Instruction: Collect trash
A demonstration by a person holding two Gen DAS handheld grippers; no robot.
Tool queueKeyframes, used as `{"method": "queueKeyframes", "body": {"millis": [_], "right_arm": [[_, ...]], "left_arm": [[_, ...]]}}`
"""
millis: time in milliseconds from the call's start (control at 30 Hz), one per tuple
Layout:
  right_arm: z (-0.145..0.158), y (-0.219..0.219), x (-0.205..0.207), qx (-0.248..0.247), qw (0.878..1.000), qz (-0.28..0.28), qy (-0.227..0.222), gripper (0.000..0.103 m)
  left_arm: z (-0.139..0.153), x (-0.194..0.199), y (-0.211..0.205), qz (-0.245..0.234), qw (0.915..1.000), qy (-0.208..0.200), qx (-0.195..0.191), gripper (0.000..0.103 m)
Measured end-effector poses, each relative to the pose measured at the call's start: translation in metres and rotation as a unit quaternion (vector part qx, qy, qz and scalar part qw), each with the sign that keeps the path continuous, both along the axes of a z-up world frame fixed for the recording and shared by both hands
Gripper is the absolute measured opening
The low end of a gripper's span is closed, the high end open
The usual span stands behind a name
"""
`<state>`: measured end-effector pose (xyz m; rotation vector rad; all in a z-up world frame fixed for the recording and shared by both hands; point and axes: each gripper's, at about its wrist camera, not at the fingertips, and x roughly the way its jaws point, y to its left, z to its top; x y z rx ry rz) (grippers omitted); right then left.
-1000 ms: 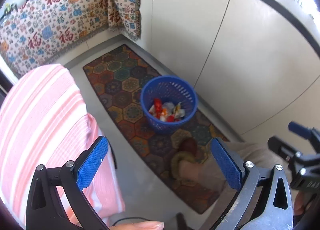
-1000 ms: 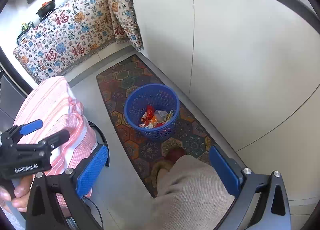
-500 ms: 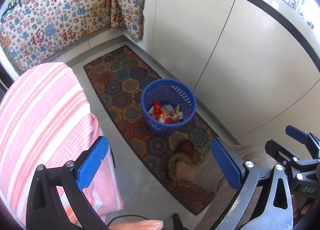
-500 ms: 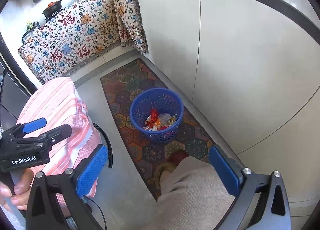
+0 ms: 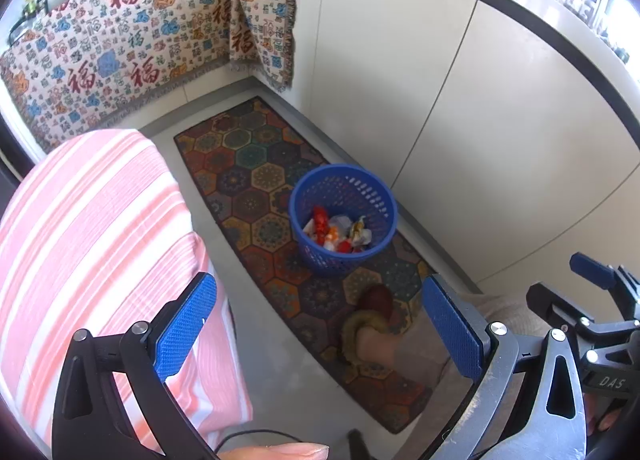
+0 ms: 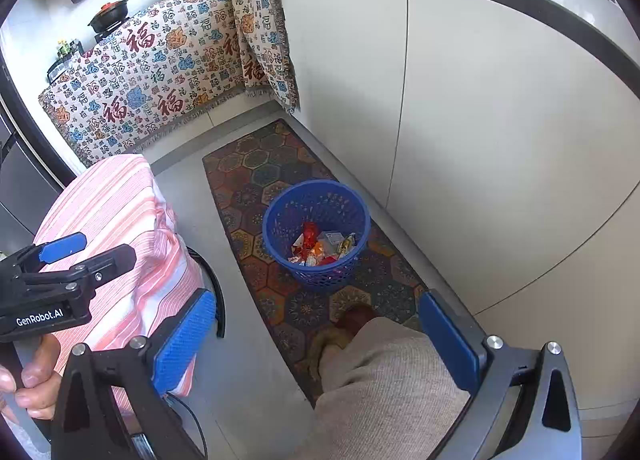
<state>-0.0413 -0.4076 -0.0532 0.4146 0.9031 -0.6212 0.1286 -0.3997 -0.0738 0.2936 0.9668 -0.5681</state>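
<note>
Left wrist view showed more of the kitchen than a second before: the patterned cloth over the far counter and the white cabinets on the right filled more of the frame, and the floor runner sat lower and smaller. Both cameras had pulled up and back from the floor. To my eye that meant the person was straightening up and stepping away, not reaching for anything.

On the left stood a pink striped cover, draped over something I could not identify. The person's leg and slippered foot stayed on the near end of the runner.

On the runner, near the cabinets, sat the blue basket, now smaller in both views. The trash, a heap of red, white and yellow wrappers, lay in its bottom. I saw no loose litter on the visible floor, so the collecting looked finished or close to it.

The left gripper was spread wide with nothing between its blue pads. The right gripper was the same, wide apart and empty. Each showed at the edge of the other's view, held well above the basket.
</note>
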Motion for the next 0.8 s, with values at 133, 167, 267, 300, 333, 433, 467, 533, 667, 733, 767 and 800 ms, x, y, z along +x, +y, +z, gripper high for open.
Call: {"method": "queueKeyframes", "body": {"millis": [133,167,267,300,333,433,467,533,667,733,767,800], "right_arm": [[-0.0006,0.0014,0.0014,0.0,1.0,0.003,0.002,0.103],[-0.001,0.0011,0.0017,0.001,1.0,0.004,0.001,0.103],[-0.0012,0.0013,0.0019,0.001,1.0,0.004,0.002,0.103],[-0.0015,0.0014,0.0019,0.001,1.0,0.005,0.001,0.103],[-0.0015,0.0013,0.0019,0.002,1.0,0.005,0.001,0.103],[-0.0014,0.0013,0.002,0.0,1.0,0.006,0.001,0.103],[-0.0014,0.0015,0.002,0.001,1.0,0.006,0.001,0.103],[-0.0015,0.002,0.002,0.001,1.0,0.005,0.002,0.103],[-0.0012,0.0021,0.0035,0.002,1.0,0.005,0.003,0.103],[-0.0012,0.0017,0.0035,0.003,1.0,0.006,0.002,0.103],[-0.0009,0.0016,0.0043,0.002,1.0,0.006,0.002,0.103],[-0.0009,0.0018,0.0045,0.001,1.0,0.007,0.002,0.103]], "left_arm": [[-0.0009,0.0004,-0.0016,0.003,1.0,-0.001,0.001,0.102],[-0.0008,0.0006,-0.0017,0.003,1.0,-0.001,0.001,0.102],[-0.0008,0.0007,-0.0016,0.003,1.0,-0.001,0.001,0.102],[-0.0009,0.0007,-0.0017,0.003,1.0,-0.001,0.001,0.102],[-0.0008,0.0006,-0.002,0.003,1.0,-0.002,0.001,0.102],[-0.001,0.0006,-0.002,0.004,1.0,-0.002,0.001,0.102],[-0.001,0.0007,-0.0024,0.004,1.0,-0.001,0.002,0.102],[-0.0011,0.0008,-0.0024,0.006,1.0,-0.001,0.002,0.102],[-0.0008,0.0013,-0.0017,0.008,1.0,-0.001,0.002,0.102],[-0.0008,0.0012,-0.0018,0.008,1.0,-0.002,0.002,0.102],[-0.0008,0.0014,-0.0017,0.007,1.0,-0.002,0.003,0.102],[-0.0008,0.0014,-0.002,0.008,1.0,-0.002,0.003,0.102]]}}
